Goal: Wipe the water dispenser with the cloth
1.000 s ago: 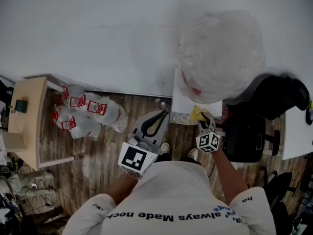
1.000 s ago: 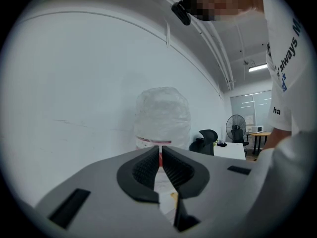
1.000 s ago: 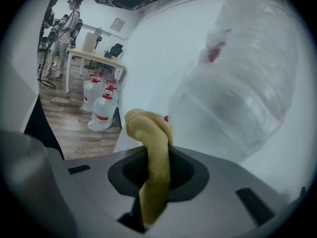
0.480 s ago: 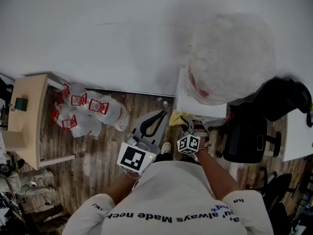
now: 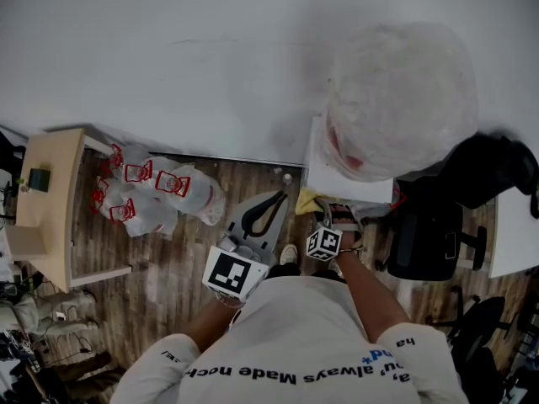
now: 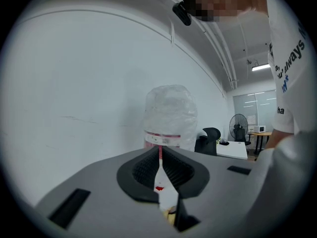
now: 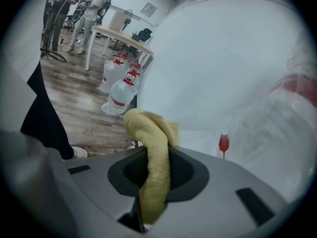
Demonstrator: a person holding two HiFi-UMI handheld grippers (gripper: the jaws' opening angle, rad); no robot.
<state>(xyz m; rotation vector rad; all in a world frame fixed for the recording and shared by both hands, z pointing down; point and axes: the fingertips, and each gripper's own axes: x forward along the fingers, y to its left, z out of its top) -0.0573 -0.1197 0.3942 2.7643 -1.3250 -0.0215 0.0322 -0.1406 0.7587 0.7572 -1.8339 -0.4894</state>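
Right gripper (image 5: pixel 317 215) is clenched on the yellow cloth (image 7: pixel 152 144), which stands up out of its jaws in a folded wad and flops over just past the tips. Directly ahead of those jaws is the water dispenser (image 5: pixel 338 180): its white body fills the space beyond the cloth, its red tap (image 7: pixel 224 143) sits a little to the gripper's right, and its plastic-wrapped bottle (image 5: pixel 397 98) rises further right and above. From overhead the wad is at the cabinet's near left corner (whether it actually presses on the surface cannot be told from either view). I judge the step to be the wiping itself, early on, with the cloth brought up to one edge of the cabinet. The next move calls for pushing the wad flat against the panel and dragging it across, keeping the grip firm so the fold does not slip out, and steering clear of the tap. Left gripper (image 5: pixel 264 212) hangs to the left of the right one, jaws together on nothing, pointed toward the bottle. Spare water jugs (image 5: pixel 156 194) stand on the floor well off to its left.
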